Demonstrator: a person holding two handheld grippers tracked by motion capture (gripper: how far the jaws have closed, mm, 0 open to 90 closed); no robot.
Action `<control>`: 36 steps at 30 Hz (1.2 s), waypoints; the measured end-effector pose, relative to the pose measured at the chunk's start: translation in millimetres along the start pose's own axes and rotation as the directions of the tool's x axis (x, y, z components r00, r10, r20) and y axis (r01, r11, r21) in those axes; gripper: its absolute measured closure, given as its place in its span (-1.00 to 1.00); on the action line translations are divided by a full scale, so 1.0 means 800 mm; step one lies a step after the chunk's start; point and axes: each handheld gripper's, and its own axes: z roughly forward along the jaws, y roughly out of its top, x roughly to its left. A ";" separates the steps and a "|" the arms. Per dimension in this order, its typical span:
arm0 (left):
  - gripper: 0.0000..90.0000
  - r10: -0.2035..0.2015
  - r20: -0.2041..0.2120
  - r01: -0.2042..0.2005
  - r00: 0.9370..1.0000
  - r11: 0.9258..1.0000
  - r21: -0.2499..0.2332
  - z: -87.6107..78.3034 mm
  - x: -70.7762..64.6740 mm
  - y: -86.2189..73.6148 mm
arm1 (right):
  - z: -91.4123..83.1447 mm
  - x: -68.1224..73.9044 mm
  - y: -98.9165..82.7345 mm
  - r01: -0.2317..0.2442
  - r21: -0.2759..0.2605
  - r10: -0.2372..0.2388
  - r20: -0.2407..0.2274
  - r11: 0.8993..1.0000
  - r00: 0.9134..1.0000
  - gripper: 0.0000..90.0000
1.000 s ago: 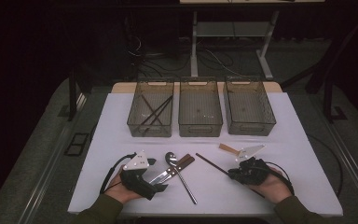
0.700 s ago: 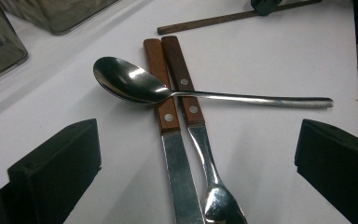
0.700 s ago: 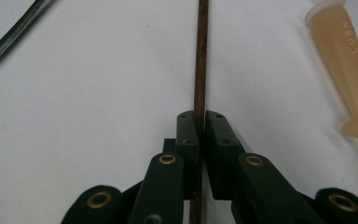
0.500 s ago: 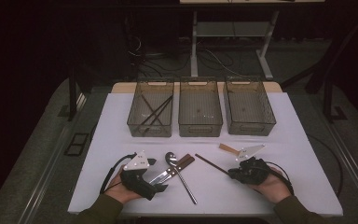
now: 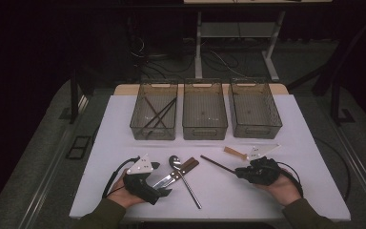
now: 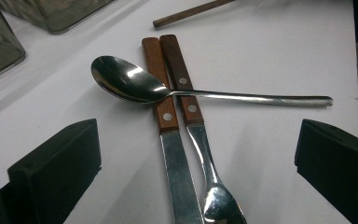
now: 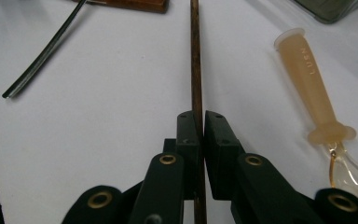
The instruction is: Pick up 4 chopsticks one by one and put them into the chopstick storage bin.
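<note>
Comparing the high view with the earlier frames, you had changed almost nothing: both hands sat where they were, your right gripper (image 5: 240,171) stayed clamped on the dark chopstick (image 5: 217,164), and the chopstick lay low over the white table (image 5: 310,143), pointing toward the cutlery at the centre. Your left gripper (image 5: 164,179) rested beside the spoon (image 5: 175,162), which lay across the two wooden-handled pieces (image 5: 183,169). From that height the jaws themselves were too small to read. Beyond, three clear bins (image 5: 205,117) stood in a row, the left one holding more chopsticks (image 5: 155,117); a pale-handled utensil (image 5: 236,153) lay just behind your right gripper.

In the left gripper view, your jaws stood wide apart with nothing between the pads. The spoon (image 6: 135,86) crossed both wooden handles (image 6: 168,79), and the blades below were cut off by the bottom edge. A chopstick end (image 6: 186,13) showed at the top.

In the right gripper view, your jaws were pressed nearly together around the chopstick (image 7: 196,60), which ran straight away from them; its far end left the frame. The pale-handled utensil (image 7: 314,88) lay just to one side, its clear end partly cropped, and the spoon's handle (image 7: 42,56) lay well off on the other.
</note>
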 end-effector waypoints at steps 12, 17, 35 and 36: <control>-1.00 -0.017 -0.002 0.017 1.000 1.000 -0.012 0.002 -0.002 0.000 | -0.009 0.000 0.011 -0.009 -0.048 0.009 -0.009 0.999 1.000 0.89; -1.00 -0.018 -0.004 0.017 1.000 1.000 -0.013 0.001 -0.001 0.000 | -0.010 -0.001 0.021 -0.019 -0.071 0.019 -0.006 0.997 1.000 0.89; -1.00 -0.014 -0.005 0.014 1.000 1.000 -0.019 0.001 0.001 0.001 | -0.005 -0.003 0.068 -0.052 -0.132 0.054 0.008 0.990 0.999 0.88; -1.00 -0.012 -0.005 0.012 1.000 1.000 -0.019 0.001 0.001 0.001 | -0.004 -0.003 0.071 -0.054 -0.135 0.056 0.007 0.989 0.998 0.88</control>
